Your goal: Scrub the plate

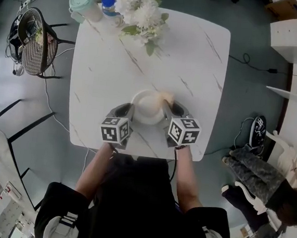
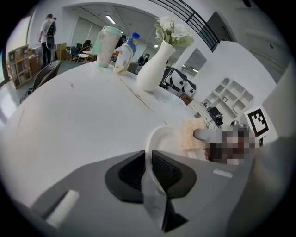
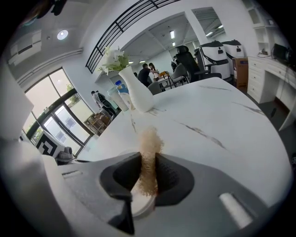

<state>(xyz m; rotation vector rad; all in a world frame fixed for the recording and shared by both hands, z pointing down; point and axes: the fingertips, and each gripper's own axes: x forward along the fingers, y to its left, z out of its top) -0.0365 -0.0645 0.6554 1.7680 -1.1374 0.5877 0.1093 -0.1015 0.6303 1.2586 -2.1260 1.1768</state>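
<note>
A small white plate (image 1: 147,108) lies on the marble table (image 1: 196,52) near its front edge. My left gripper (image 1: 130,110) is shut on the plate's left rim (image 2: 155,139), which runs between the black pads. On the other side, my right gripper (image 1: 168,108) is shut on a tan sponge (image 1: 165,97), holding it upright (image 3: 149,157) over the plate's right edge. In the left gripper view the sponge (image 2: 188,135) rests against the plate's far side. Below the right jaws shows the plate's rim (image 3: 141,203).
A white vase of white flowers (image 1: 140,10), a mint lidded cup (image 1: 85,4) and a blue-capped bottle (image 1: 109,5) stand at the table's far left corner. A wire chair (image 1: 35,39) stands left of the table. A person's legs (image 1: 253,168) are at the right.
</note>
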